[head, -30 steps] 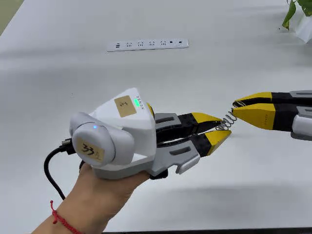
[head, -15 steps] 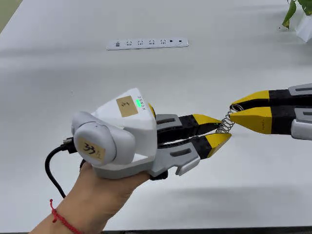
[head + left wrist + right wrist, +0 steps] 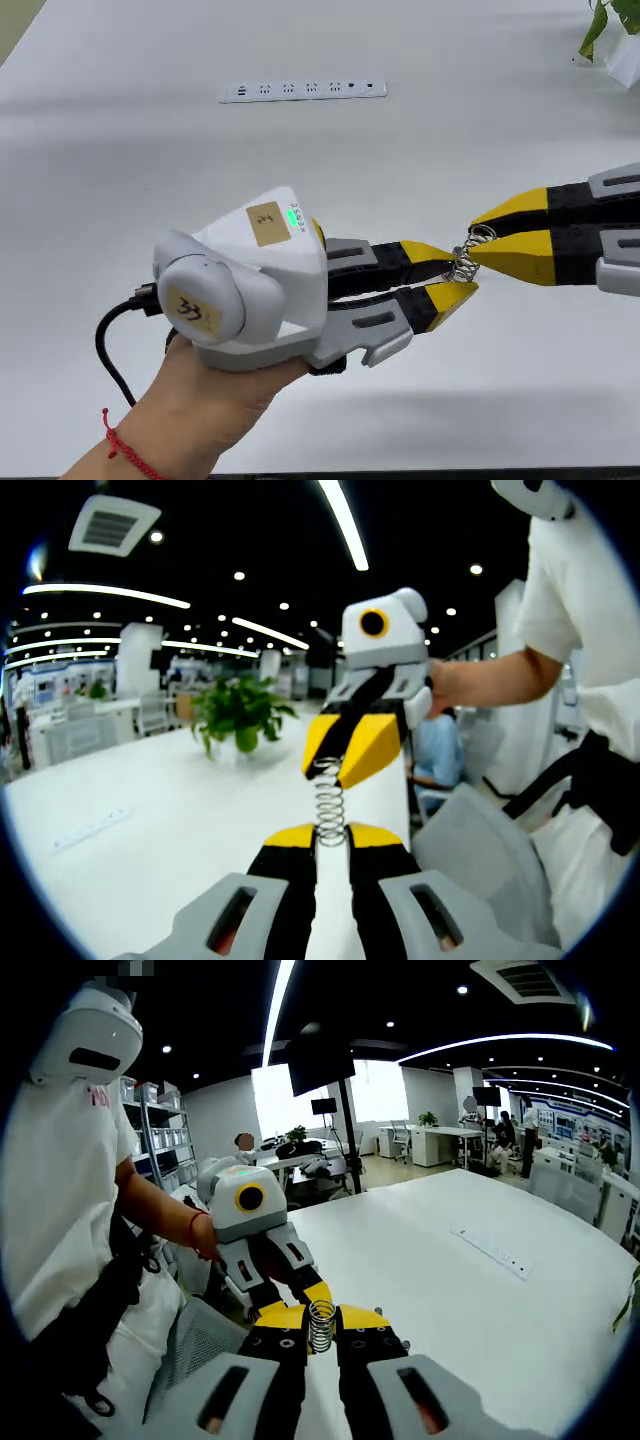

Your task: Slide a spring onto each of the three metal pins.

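Note:
A small steel coil spring (image 3: pixel 467 255) spans the gap between the two grippers above the white table. In the head view my left gripper (image 3: pixel 457 274), in a hand at lower left, points right. Its yellow-tipped jaws are closed on a thin metal pin that runs into the spring's near end and is almost wholly hidden by the coils. My right gripper (image 3: pixel 478 240) comes in from the right, shut on the spring's far end. In the left gripper view the spring (image 3: pixel 329 805) rises from my left gripper (image 3: pixel 331 836). In the right gripper view the spring (image 3: pixel 320 1325) sits in my right gripper (image 3: pixel 321 1332).
A white power strip (image 3: pixel 302 90) lies far back on the white table (image 3: pixel 150 180). A potted plant (image 3: pixel 612 30) stands at the back right corner. A black cable (image 3: pixel 110 345) hangs from the left gripper's body.
My right gripper has moved down and left toward the left gripper. The stretch of spring between the two sets of tips has become shorter. The left gripper has shifted slightly lower.

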Demonstrator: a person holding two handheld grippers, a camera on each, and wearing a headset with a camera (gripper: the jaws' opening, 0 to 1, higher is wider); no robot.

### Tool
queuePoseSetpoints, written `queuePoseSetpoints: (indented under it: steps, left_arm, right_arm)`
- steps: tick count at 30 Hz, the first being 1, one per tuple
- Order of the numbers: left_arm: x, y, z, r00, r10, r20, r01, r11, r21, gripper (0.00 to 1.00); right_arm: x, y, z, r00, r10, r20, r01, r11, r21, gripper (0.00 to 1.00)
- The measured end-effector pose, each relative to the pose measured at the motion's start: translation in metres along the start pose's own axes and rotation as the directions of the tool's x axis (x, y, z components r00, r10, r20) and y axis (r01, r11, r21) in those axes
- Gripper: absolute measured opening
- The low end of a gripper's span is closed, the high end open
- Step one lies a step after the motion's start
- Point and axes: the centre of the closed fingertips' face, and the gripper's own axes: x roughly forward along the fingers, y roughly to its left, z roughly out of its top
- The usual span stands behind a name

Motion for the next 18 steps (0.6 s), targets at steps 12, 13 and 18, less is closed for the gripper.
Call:
queuePoseSetpoints:
  steps: [12,13,18]
  left_arm:
    - [0.0008,-0.0016,-0.0034,0.9999,-0.013,-0.011,0.013,1.0,0.004,0.11]
    - [0.0008,-0.0021,-0.0037,0.9998,-0.015,-0.012,0.015,1.0,0.003,0.11]
    - [0.0011,-0.0039,-0.0089,0.9992,-0.022,-0.035,0.023,1.0,0.016,0.11]
  right_arm:
    - [0.0004,-0.0001,-0.0026,0.9992,0.005,-0.04,-0.007,0.999,-0.034,0.12]
    - [0.0,0.0,-0.003,0.999,0.007,-0.045,-0.008,0.999,-0.033,0.12]
    - [-0.0065,-0.0011,-0.0058,0.9919,0.031,-0.124,-0.037,0.998,-0.054,0.23]
